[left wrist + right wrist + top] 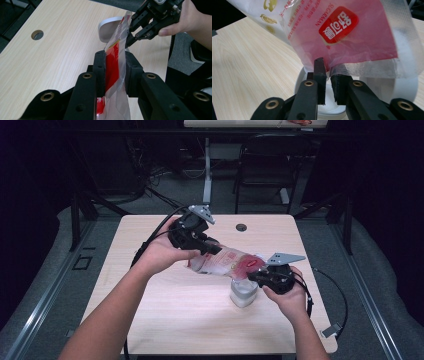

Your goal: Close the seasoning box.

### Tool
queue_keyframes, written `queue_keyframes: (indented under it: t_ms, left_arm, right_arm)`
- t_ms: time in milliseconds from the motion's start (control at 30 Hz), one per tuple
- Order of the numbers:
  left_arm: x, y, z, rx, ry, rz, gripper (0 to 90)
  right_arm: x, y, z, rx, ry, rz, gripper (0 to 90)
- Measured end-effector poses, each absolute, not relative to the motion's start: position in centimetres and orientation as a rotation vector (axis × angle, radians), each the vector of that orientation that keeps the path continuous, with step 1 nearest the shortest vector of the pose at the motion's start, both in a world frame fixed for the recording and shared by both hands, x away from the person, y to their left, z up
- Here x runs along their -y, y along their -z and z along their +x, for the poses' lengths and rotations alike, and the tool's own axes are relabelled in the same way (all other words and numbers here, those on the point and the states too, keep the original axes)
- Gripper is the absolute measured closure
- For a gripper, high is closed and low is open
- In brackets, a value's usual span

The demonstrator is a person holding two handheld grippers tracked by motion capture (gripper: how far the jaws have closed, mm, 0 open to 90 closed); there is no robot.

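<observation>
High view: above the person's side, looking forward and down on the table [150, 320]. Both gripper views: close behind own jaws, facing the bag [113, 62] above the table; all share it.

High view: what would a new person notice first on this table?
The red and clear plastic bag catches the eye, stretched tilted in the air between both grippers. The left gripper clamps its upper part and the right gripper pinches its lower edge, directly above a white jar standing on the table.
</observation>
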State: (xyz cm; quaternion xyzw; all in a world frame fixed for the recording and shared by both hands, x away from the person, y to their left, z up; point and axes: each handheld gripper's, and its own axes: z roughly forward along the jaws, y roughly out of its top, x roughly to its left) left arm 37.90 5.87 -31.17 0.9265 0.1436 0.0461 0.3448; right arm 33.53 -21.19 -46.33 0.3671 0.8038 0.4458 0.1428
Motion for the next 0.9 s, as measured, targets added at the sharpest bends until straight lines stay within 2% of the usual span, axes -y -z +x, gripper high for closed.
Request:
queue_keyframes:
  t_ms: [900]
  left_arm:
    - [-5.6, 31.2, 38.2, -0.374, -0.109, 2.395, 74.9]
  right_arm:
    - [22.3, 45.6, 32.8, -2.319, -1.282, 1.05, 83.0]
